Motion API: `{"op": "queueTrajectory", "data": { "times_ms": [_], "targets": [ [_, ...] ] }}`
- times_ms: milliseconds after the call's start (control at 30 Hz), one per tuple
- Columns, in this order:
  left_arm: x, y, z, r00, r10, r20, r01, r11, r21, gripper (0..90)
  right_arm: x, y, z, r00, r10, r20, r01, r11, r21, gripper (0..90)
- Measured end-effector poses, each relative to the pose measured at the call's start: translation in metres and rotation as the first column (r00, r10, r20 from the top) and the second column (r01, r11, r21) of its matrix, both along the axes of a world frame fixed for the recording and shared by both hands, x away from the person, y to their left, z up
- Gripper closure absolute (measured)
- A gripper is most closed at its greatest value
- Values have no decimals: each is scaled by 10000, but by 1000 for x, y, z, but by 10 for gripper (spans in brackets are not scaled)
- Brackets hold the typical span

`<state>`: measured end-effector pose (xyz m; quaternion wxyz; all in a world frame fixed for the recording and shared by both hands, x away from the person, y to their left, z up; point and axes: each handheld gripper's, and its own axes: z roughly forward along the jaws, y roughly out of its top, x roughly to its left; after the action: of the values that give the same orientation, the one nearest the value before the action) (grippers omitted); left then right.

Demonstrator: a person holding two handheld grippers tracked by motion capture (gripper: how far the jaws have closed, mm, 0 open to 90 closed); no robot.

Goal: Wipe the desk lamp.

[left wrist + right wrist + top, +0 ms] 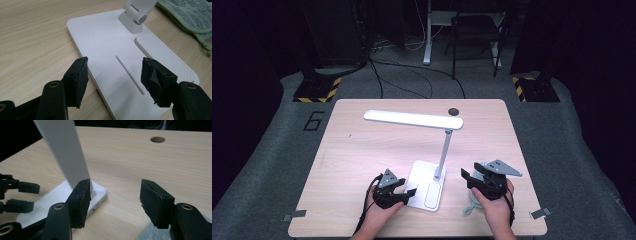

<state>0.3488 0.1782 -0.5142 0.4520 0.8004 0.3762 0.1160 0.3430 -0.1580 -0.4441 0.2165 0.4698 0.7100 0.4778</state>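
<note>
A white desk lamp (432, 150) stands on the near middle of the wooden table (352, 160), its flat base (112, 62) toward the near edge and its long head reaching left above the tabletop. The left gripper (404, 192) sits at the base's near left edge, jaws spread wide over it, clamped on nothing. The right gripper (477, 177) hovers just right of the lamp's stem (65, 152), jaws apart and empty, above a pale green cloth (192, 17) lying right of the base.
</note>
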Motion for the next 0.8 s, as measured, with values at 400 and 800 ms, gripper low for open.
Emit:
{"op": "queueTrajectory", "data": {
  "times_ms": [400, 800],
  "targets": [
    [0, 0, -2, 10000, -52, 81, 52, 10000, 73, 385, 14, 46, 17, 9922, 1205, 312, -1198, 9925, -237, 415],
    [1, -3, -3, 10000, 9, -9, -9, 10000, 43, 385, 25, 75, 21, 9872, 1502, 527, -1465, 9868, -682, 426]
  ]
}}
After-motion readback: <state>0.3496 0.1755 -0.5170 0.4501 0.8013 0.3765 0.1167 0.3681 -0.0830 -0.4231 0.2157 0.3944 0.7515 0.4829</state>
